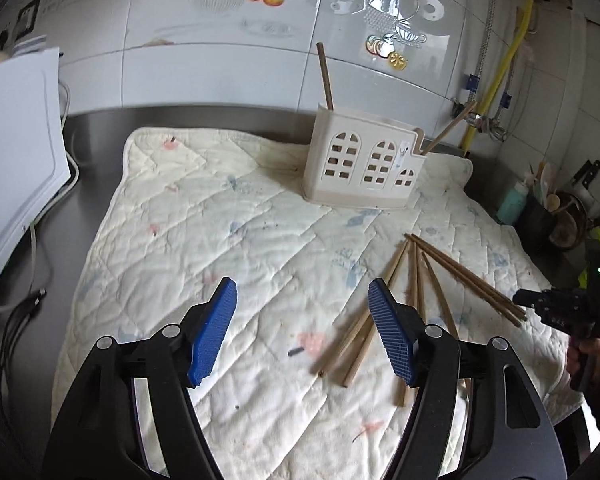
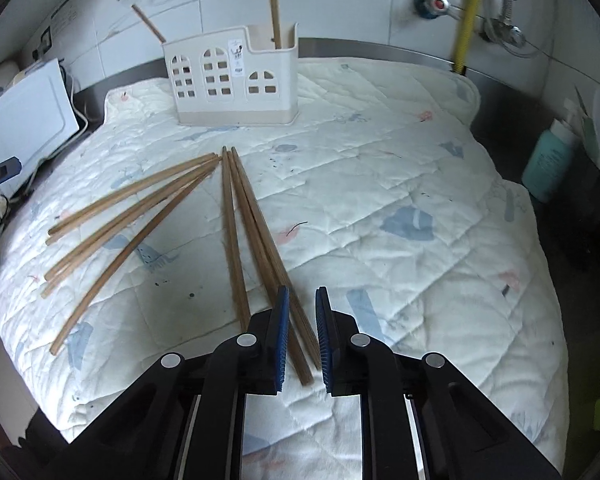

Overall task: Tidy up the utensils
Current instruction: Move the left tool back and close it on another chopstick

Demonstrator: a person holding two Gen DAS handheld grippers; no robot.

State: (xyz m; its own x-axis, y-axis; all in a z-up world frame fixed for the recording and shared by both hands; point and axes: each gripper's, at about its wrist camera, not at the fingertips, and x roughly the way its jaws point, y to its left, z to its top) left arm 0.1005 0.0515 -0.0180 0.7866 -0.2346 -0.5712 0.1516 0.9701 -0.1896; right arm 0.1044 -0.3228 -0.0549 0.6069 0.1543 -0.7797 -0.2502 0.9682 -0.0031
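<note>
Right wrist view shows the right gripper (image 2: 302,340) at 6 o'clock, jaws narrowed around but not visibly pinching a wooden chopstick (image 2: 260,236) on the quilted mat (image 2: 380,200); light, stiff, smooth, best gripped near its thick end; left gripper (image 1: 302,332) stands apart.
</note>
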